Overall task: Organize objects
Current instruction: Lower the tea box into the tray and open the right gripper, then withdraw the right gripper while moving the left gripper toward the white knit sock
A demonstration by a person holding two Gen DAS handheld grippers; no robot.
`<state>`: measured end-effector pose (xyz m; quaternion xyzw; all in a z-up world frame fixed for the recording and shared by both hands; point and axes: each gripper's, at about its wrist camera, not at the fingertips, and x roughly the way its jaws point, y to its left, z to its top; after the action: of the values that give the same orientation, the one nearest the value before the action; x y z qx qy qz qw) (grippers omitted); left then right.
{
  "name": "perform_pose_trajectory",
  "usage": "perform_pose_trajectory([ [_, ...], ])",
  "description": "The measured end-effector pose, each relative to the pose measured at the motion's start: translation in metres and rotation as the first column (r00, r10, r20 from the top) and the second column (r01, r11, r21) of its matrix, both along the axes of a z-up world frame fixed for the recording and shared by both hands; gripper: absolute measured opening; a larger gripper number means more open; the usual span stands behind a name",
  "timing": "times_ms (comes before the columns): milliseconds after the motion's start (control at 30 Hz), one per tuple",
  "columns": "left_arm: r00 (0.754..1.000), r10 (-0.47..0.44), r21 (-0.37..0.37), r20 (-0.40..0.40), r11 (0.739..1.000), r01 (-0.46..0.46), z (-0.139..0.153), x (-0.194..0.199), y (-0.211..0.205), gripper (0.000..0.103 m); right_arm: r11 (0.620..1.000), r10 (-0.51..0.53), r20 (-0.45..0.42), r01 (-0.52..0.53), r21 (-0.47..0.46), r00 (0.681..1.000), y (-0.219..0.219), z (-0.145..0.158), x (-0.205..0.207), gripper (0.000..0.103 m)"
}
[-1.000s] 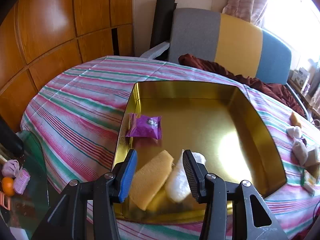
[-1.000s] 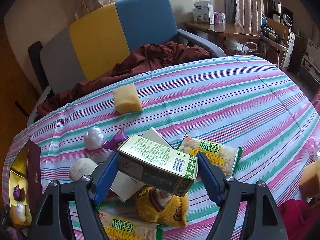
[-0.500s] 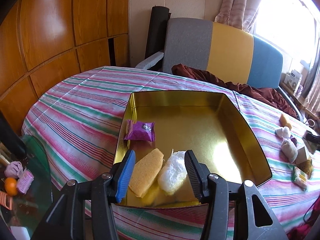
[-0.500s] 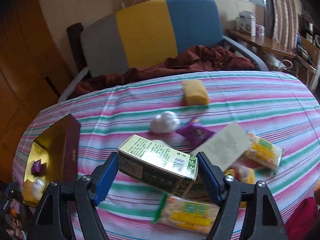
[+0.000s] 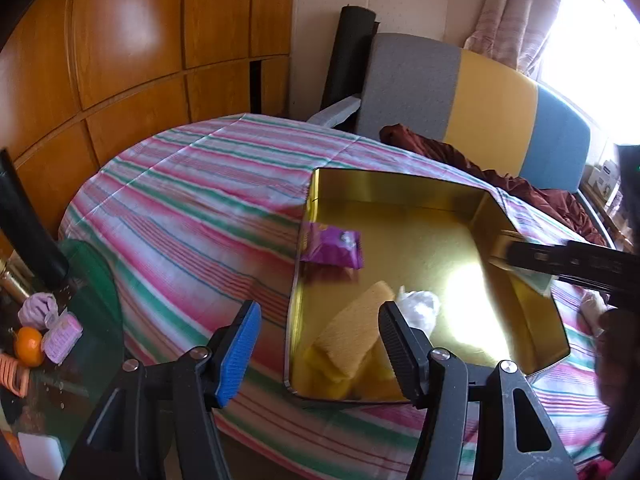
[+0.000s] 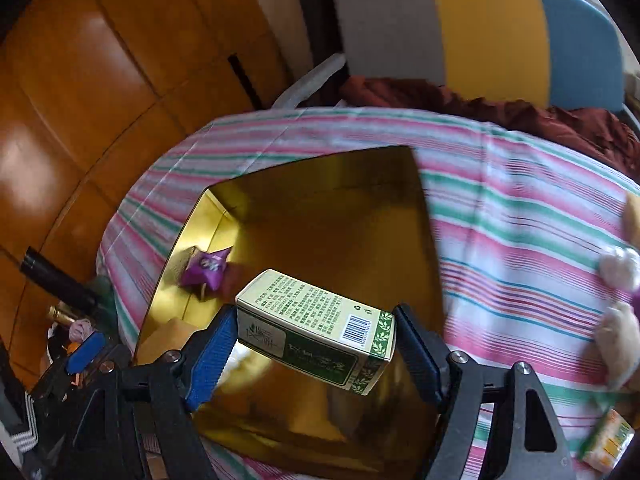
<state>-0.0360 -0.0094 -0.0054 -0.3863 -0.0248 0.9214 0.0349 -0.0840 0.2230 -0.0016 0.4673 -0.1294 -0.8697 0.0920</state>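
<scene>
A gold tin box [image 5: 400,188] sits on the striped tablecloth. It holds a purple packet [image 5: 332,246], a yellow sponge [image 5: 352,334] and a white wrapped ball [image 5: 418,306]. My left gripper [image 5: 316,344] is open and empty, at the tin's near left corner. My right gripper [image 6: 314,354] is shut on a green and cream carton [image 6: 316,326] and holds it over the tin [image 6: 320,184]. The purple packet [image 6: 206,268] lies below it to the left. The right gripper's arm shows in the left wrist view [image 5: 568,262] over the tin's right wall.
Loose snacks lie on the cloth right of the tin: white balls [image 6: 620,268] and a yellow-green packet [image 6: 606,442]. A grey, yellow and blue armchair [image 5: 480,100] with a maroon cloth stands behind the table. A glass side table [image 5: 52,340] with an orange is at the left.
My right gripper has carried the carton left from the snack pile to above the tin. My left gripper has drawn back and shifted left, away from the sponge and ball.
</scene>
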Motion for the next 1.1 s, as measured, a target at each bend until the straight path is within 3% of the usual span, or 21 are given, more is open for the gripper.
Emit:
perform_pose_trajectory([
  [333,0.999,0.05,0.009,-0.003,0.999,-0.05,-0.004,-0.003,-0.02,0.084,0.997,0.071,0.072,-0.072,0.012,0.995,-0.061,-0.026,-0.045,0.086],
  [533,0.996,0.088,0.01,-0.025,0.996,-0.087,0.0,-0.004,-0.029,0.085,0.987,0.126,0.021,-0.128,0.1,0.992,-0.078,-0.016,-0.028,0.09],
  [767,0.993,0.103,0.0,-0.052,0.995,-0.103,0.007,0.0,-0.03,0.09,0.968,0.105,-0.073,-0.085,0.237,0.992,-0.075,0.0,0.007,0.09],
  [1100,0.998,0.048,-0.021,-0.051,0.999,-0.049,0.012,0.01,-0.01,0.091,0.949,0.053,-0.175,0.005,0.315,0.983,-0.054,0.019,0.051,0.09],
])
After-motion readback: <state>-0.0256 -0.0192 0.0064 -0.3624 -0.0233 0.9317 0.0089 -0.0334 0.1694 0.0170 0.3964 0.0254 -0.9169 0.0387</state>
